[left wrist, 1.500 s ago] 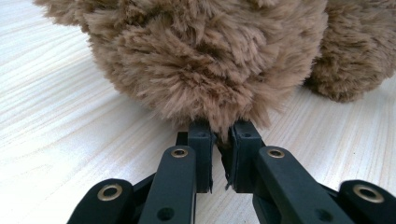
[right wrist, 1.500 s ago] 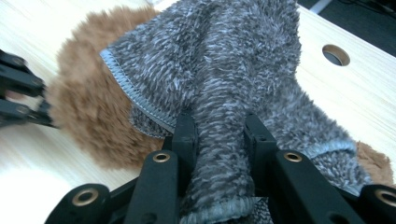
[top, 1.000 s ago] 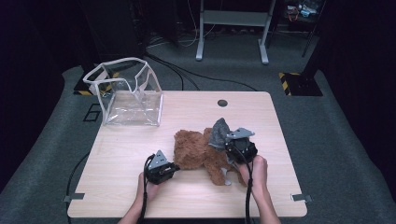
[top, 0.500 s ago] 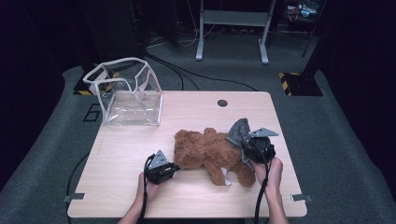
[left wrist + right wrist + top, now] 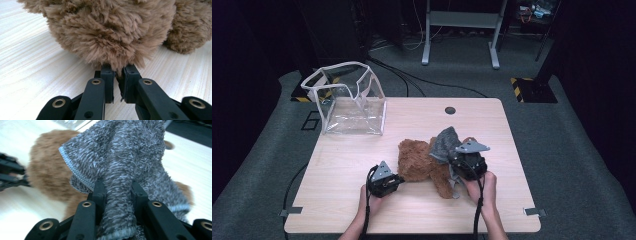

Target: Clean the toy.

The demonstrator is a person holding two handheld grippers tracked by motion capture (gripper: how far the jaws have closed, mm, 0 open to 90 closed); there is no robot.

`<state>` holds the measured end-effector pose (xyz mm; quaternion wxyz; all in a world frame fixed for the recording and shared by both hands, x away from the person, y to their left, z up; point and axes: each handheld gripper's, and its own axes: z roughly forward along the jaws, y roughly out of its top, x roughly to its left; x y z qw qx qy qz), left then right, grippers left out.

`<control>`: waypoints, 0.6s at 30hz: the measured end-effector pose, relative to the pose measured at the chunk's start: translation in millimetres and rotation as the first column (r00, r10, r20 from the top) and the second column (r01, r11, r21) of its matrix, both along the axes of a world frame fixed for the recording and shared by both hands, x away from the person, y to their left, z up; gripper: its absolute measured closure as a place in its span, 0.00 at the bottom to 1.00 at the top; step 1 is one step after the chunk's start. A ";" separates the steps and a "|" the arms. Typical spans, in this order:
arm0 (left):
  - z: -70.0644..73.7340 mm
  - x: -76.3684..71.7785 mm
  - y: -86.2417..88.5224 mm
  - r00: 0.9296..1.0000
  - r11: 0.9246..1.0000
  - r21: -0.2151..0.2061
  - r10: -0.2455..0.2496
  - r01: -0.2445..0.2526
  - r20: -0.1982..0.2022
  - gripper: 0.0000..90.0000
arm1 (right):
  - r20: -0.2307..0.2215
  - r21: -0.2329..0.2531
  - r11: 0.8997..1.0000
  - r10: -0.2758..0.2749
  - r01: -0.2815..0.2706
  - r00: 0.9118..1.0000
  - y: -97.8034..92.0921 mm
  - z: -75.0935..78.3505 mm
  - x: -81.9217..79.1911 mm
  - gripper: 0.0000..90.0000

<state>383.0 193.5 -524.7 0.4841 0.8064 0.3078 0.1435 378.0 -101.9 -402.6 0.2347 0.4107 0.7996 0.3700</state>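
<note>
pulling a grey knit garment (image 5: 130, 170) off a brown plush bear (image 5: 419, 161): right gripper (image 5: 117, 188) fingers are clamping its fabric, left gripper (image 5: 117, 73) fingers are pinching the fur; garment is only partly off, i judge.

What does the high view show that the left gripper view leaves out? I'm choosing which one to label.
High view alone: the clear plastic bag standing at the table's far left corner, the person's hands, and the right hand-held gripper gripping the grey knitted cloth on the brown plush toy. Left gripper view alone: the left hand-held gripper with its jaws pinched on a tuft of fur, seen close. Both: the plush toy lying on the light wooden table, and the left hand-held gripper at the toy's left end.
</note>
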 end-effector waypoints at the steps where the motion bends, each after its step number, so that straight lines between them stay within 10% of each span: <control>1: 0.0 0.0 0.1 1.000 1.000 0.000 0.000 0.000 0.001 0.91 | -0.002 -0.003 1.000 0.012 -0.012 1.000 4.8 -1.9 0.0 0.79; 7: 0.0 0.0 0.0 1.000 1.000 -0.001 0.001 -0.001 0.001 0.91 | -0.032 -0.070 0.996 0.056 -0.058 0.998 35.3 -18.5 -0.4 0.79; 18: 0.0 -0.1 0.2 1.000 1.000 0.000 -0.002 0.002 0.004 0.91 | -0.054 -0.072 0.997 0.008 -0.012 0.999 11.7 -25.3 -6.7 0.79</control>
